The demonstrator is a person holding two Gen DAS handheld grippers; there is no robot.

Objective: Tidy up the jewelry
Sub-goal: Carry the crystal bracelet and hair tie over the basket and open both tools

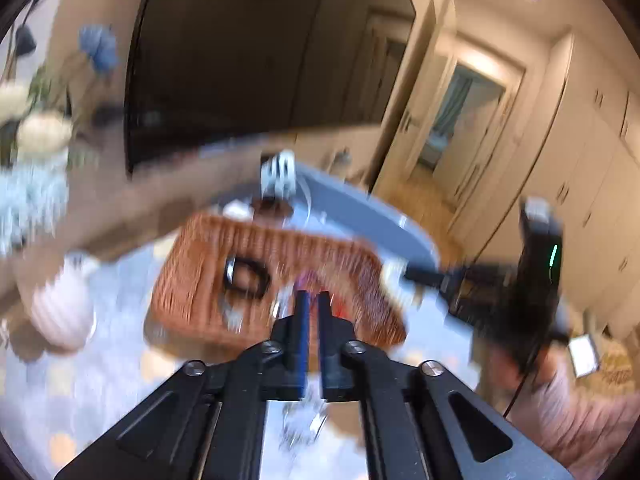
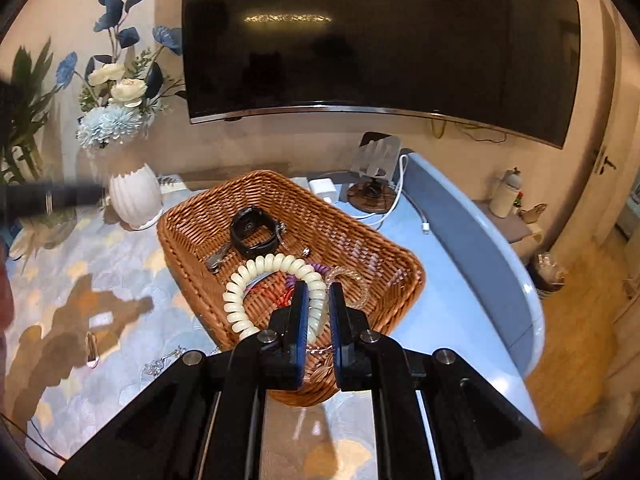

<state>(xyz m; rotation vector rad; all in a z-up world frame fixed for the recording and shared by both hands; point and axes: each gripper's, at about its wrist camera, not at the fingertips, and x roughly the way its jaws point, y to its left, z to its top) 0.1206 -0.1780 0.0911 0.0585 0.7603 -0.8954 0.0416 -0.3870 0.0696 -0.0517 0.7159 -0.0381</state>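
A brown wicker basket stands on the patterned tablecloth. In it lie a black watch, a purple coil band and a clear bracelet. My right gripper hovers over the basket's near side, shut on a cream spiral coil bracelet that loops out to the left of its fingers. The left wrist view is blurred. There my left gripper stands over the basket's near rim, with a narrow gap and nothing seen between its fingers. My right gripper comes in from the right.
A white ribbed vase of flowers stands left of the basket. Behind it are a phone stand, a white charger and cable. Small loose jewelry lies on the cloth at front left. The table's blue edge curves at right.
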